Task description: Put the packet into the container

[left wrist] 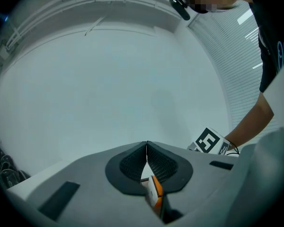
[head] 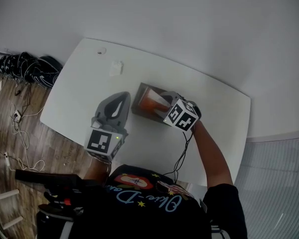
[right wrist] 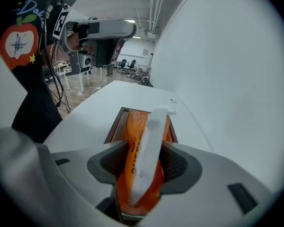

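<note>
– Jaws on your left gripper (left wrist: pixel 146 144) are closed tip to tip with nothing clamped. It points level and sits beside the container (head: pixel 137 105) in the head view. On your right gripper (right wrist: pixel 144 148) they are clenched on the packet (right wrist: pixel 151 131), which is orange with a white strip. It angles down with its lower part inside the brown container.

– So what can go wrong from there?

– Nothing steadies the container on the table (head: pixel 219 108). If you press the packet against a wall or the floor, I'd expect the box to slide or tip. The packet's far end also stands above the rim in the right gripper view. Let go at this tilt and it may lean on the edge or flop out instead of dropping flat.

– Could the left one brace it?

– Possibly, but from the head view I can't tell whether it touches the container wall or only hangs near.

– What can't you see?

– The left gripper view is mostly blank wall. A small orange-and-white piece (left wrist: pixel 155 193) shows below the closed pads, and I can't say what it is. In the right gripper view the jaws cover the packet's near end and the container floor, so whether it has bottomed out is unknown. In the head view your right gripper and its marker cube (head: pixel 182 116) cover most of the opening. A small white item (head: pixel 115 67) lies farther off on the table, too small to name.
</note>
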{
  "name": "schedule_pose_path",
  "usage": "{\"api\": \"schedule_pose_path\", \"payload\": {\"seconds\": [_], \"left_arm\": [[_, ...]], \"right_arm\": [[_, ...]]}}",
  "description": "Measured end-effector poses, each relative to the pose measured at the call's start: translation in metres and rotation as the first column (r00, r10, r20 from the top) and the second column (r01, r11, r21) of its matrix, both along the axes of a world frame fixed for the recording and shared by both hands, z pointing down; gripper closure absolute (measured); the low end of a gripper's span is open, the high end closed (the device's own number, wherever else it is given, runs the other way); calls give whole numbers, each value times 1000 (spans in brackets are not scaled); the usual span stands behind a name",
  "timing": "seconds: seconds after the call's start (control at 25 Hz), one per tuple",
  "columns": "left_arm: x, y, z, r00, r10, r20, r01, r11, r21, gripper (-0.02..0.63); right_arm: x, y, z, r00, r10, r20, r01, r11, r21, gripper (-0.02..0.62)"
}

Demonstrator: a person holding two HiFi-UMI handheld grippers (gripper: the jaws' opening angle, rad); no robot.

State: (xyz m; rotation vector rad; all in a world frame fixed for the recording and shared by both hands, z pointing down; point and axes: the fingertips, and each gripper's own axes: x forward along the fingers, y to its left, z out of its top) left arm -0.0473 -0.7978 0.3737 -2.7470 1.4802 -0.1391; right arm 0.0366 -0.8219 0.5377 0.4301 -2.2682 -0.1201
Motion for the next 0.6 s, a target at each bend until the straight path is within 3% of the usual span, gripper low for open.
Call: {"api": "schedule_pose_path", "payload": {"seconds": [0.6], "left_arm": [[-6,-2,5,1000,-13,9,13,1000,-17,597]], "right_arm": [[2,0,21,996,-14,-85,11,999,-35,362]]}}
